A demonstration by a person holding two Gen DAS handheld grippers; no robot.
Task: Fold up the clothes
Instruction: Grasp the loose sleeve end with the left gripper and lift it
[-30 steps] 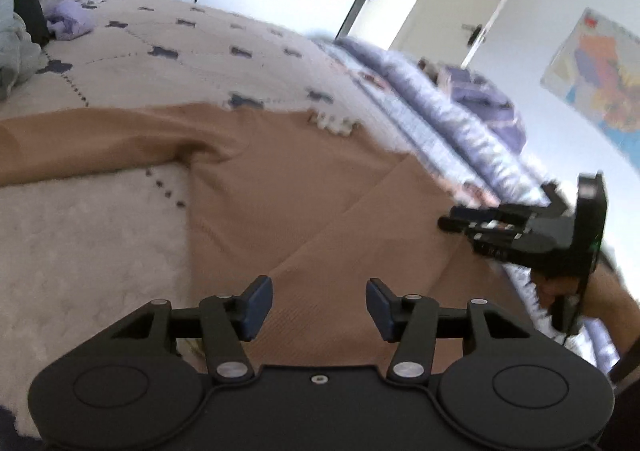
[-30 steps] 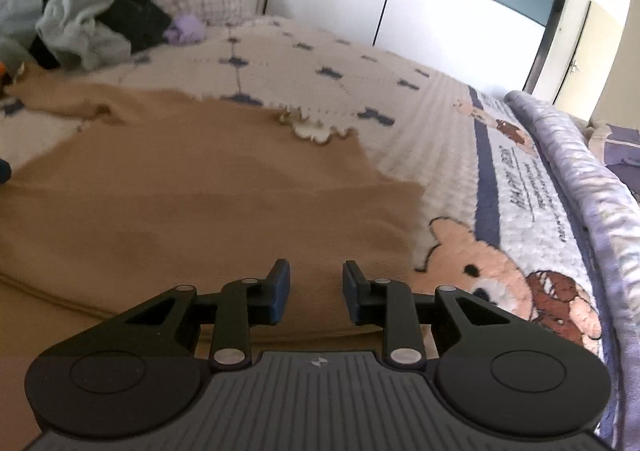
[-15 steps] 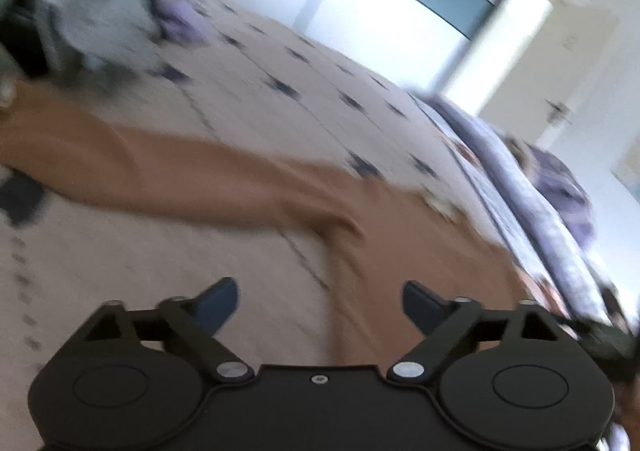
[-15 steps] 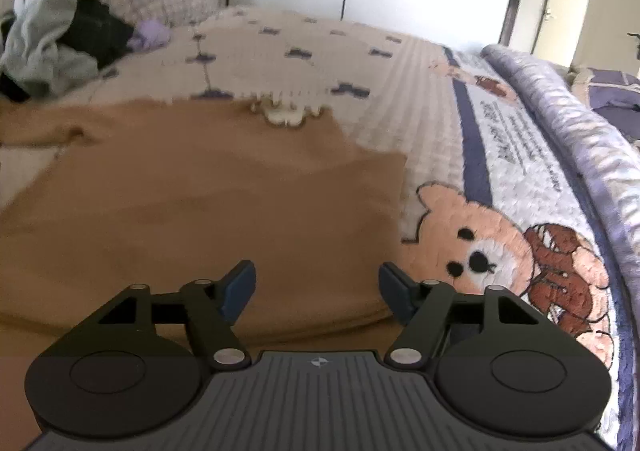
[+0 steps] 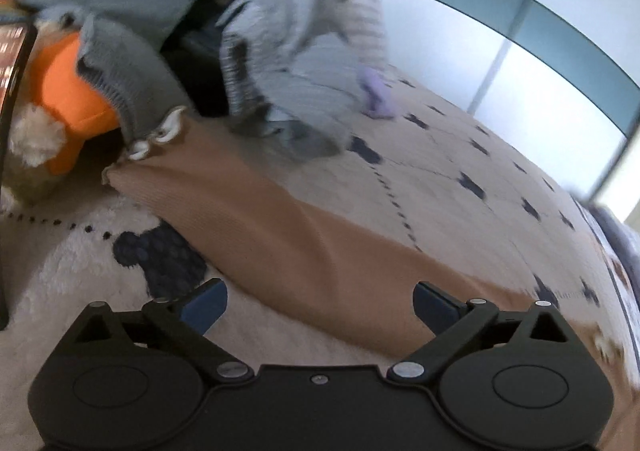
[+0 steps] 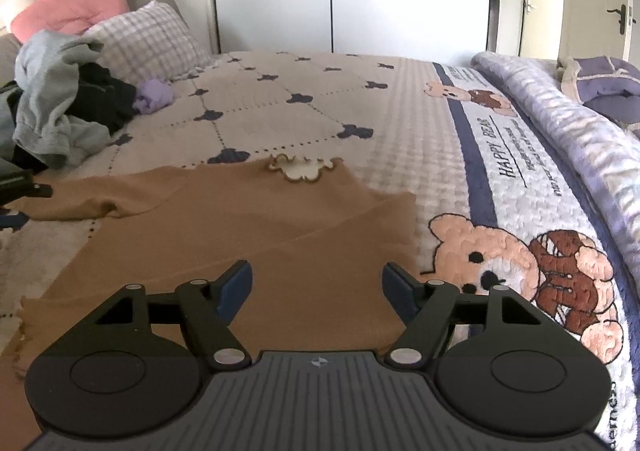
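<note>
Bedroom, two wrist-cam views. A tan knit sweater lies flat on a quilted bedspread, body spread out, pale scalloped collar pointing to the far side of the bed; one side already looks folded inward, prob. the first fold.

Right gripper hovers over the sweater's lower body. Its jaws have just been opening, now stand wide apart w/ nothing between them, cloth only beneath.

Left gripper hangs over the outstretched left sleeve, its jaws also just opened, near full spread, holding nothing. The sleeve cuff reaches up to a heap of grey clothes and an orange plush toy, so the sleeve likely gets folded in next.
</note>
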